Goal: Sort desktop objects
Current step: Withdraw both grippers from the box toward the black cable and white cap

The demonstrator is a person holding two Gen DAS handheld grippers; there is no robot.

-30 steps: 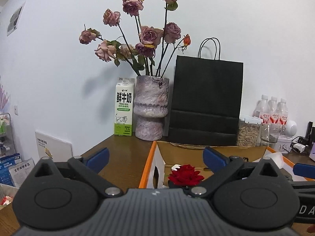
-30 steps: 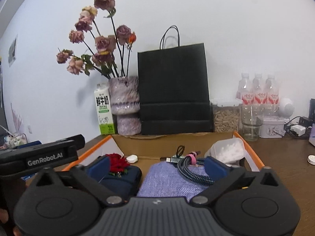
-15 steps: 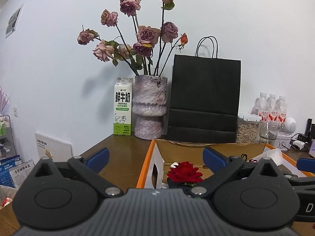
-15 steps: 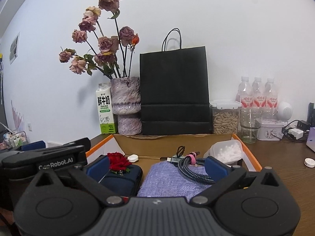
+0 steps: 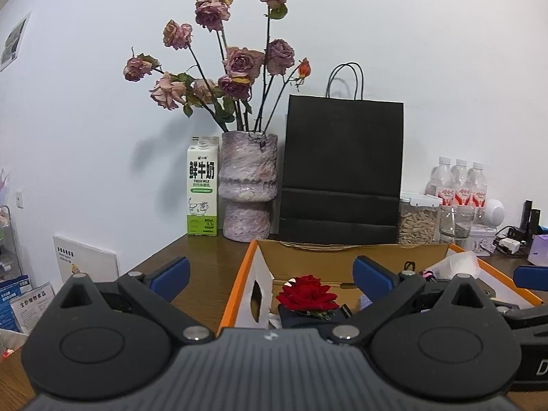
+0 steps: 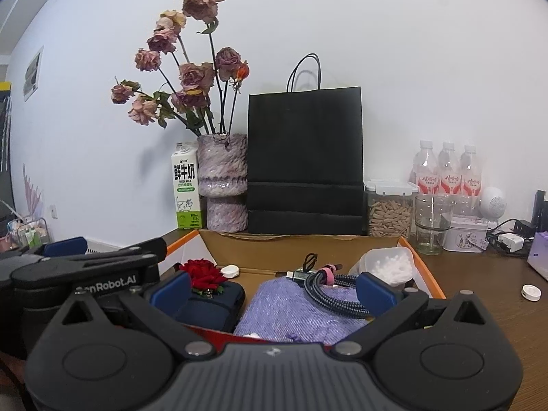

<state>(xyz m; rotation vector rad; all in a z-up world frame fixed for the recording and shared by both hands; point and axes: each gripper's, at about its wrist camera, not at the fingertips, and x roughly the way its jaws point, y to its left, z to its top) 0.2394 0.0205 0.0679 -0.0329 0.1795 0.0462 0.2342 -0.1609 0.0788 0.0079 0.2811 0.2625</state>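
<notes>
An orange-edged cardboard box sits on the brown desk. It holds a dark blue case with a red rose on it, a purple cloth, a coiled braided cable, a small white disc and a plastic tub of white balls. The box and rose also show in the left wrist view. My left gripper is open and empty by the box's left wall. My right gripper is open and empty above the box's near edge.
Behind the box stand a milk carton, a vase of dried roses, a black paper bag, a jar of seeds, a glass and water bottles. A white disc lies on the desk at right.
Both grippers have drawn back and risen slightly, so the box sits lower in both views. The left gripper shows larger at the left of the right wrist view.
</notes>
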